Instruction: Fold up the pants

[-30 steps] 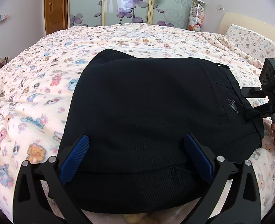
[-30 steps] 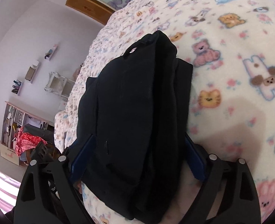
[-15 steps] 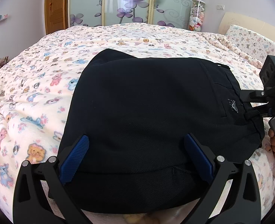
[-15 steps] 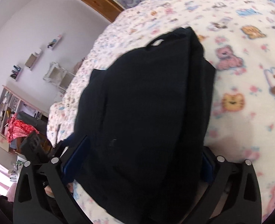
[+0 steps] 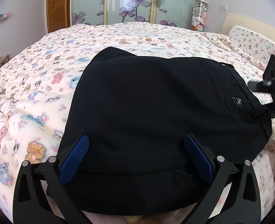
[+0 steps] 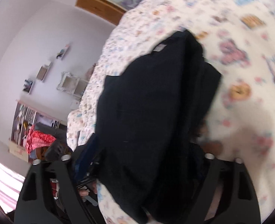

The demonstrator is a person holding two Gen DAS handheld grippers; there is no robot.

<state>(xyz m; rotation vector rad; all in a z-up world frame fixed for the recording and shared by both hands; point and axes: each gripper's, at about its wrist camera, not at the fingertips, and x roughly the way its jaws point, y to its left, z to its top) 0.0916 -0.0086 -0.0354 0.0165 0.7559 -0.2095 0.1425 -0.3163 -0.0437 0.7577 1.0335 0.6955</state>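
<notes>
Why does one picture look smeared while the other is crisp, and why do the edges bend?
Left wrist view: sharp and evenly daylit; the pants read as flat black with little detail. Right wrist view: motion blur smears the pants and the blanket prints. Both views: the fisheye lens curves the bed and walls and leaves dark corners.

We find the left wrist view bright and evenly daylit, sharp across its centre. The frosted wardrobe doors [image 5: 135, 1] at 12 o'clock glow softly, without glare. The black pants [image 5: 156, 112] read as a near-featureless dark mass, with weave visible only at 6 o'clock. Fisheye bending curves the bedspread [image 5: 34, 85] toward the rim, and a dark vignette fills the corners. The right wrist view is smeared by motion blur throughout; the bedspread print [image 6: 238, 91] at 3 o'clock is indistinct. A soft shadow [image 6: 249, 136] lies at 4 o'clock, and overexposed light washes out 8 o'clock.
</notes>
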